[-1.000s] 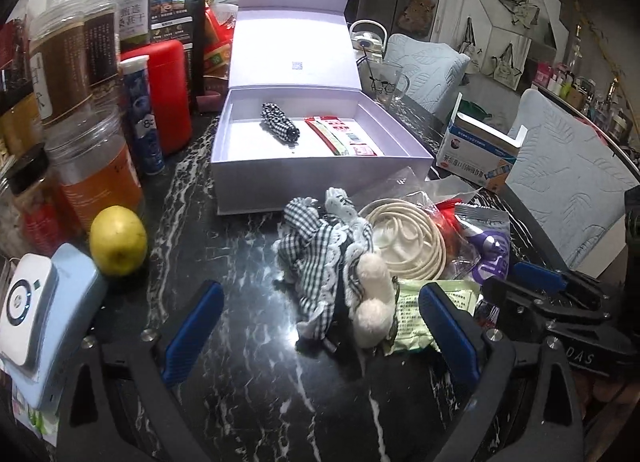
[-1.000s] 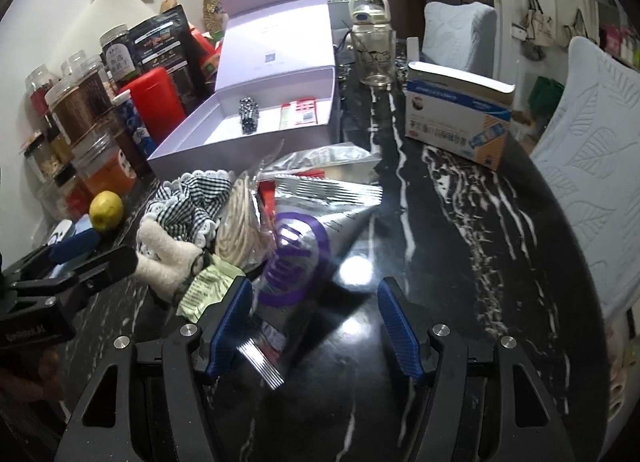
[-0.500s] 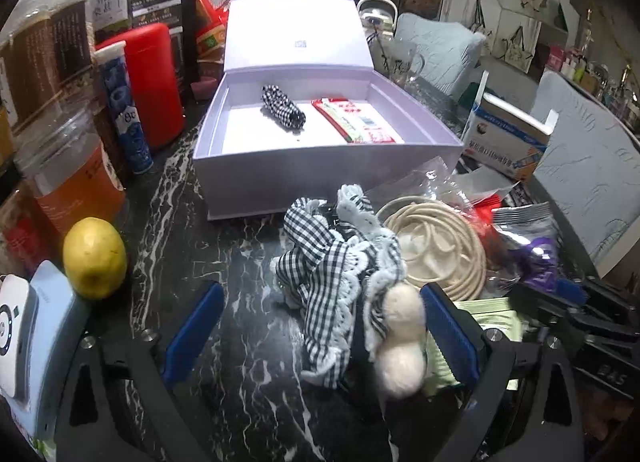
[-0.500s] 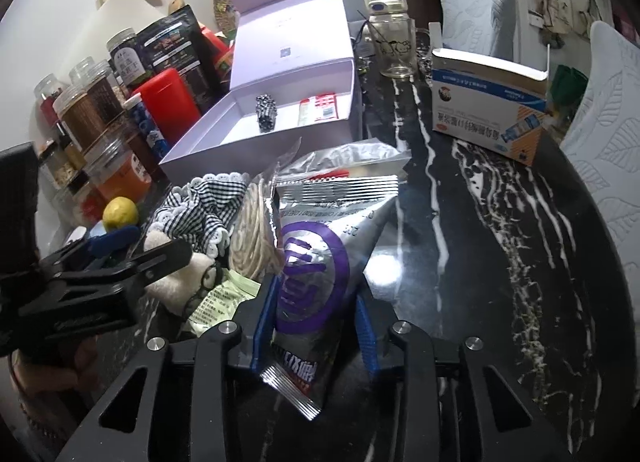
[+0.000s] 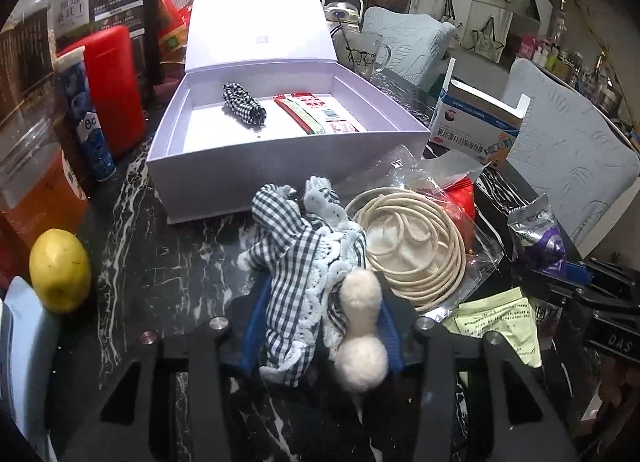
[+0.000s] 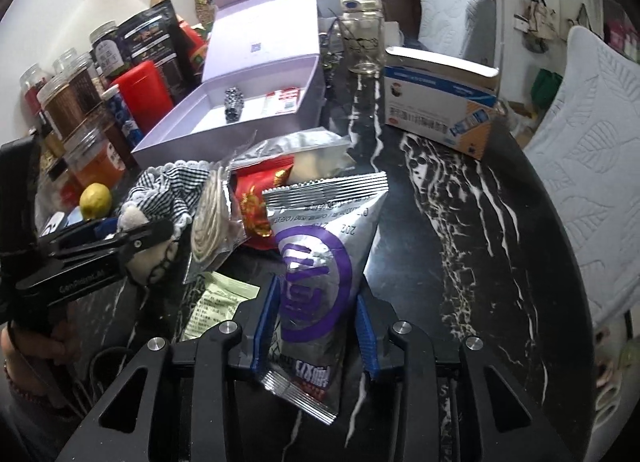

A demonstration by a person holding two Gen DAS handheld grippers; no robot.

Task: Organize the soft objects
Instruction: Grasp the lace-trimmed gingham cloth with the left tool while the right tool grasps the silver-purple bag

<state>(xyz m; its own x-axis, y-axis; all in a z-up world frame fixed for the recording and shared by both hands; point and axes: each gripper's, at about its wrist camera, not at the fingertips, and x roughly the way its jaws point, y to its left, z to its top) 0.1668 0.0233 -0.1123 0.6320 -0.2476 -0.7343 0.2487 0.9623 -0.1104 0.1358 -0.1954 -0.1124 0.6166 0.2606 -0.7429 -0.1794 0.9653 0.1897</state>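
My left gripper (image 5: 320,326) is shut on a black-and-white gingham scrunchie (image 5: 296,258) with white pompoms (image 5: 360,326), on the dark marble table. My right gripper (image 6: 316,330) is shut on a silver snack packet with a purple ring (image 6: 320,266) and holds it upright. The open lilac box (image 5: 224,165) stands behind, holding a small gingham scrunchie (image 5: 244,105) and a red-and-white sachet (image 5: 320,113). The box also shows in the right wrist view (image 6: 224,141). A bag of cream hair bands (image 5: 412,246) lies beside the scrunchie.
Jars, a red canister (image 5: 112,89) and a blue tube (image 5: 84,113) line the left. A lemon (image 5: 60,270) sits at front left. A blue-and-white carton (image 6: 440,101), a glass bottle (image 6: 360,37) and a green leaflet (image 5: 500,318) are nearby. White chairs (image 6: 592,149) stand at the right.
Both grippers have closed: the left on the gingham scrunchie, the right on the silver packet, which now stands lifted between the fingers. The left gripper moved forward toward the box.
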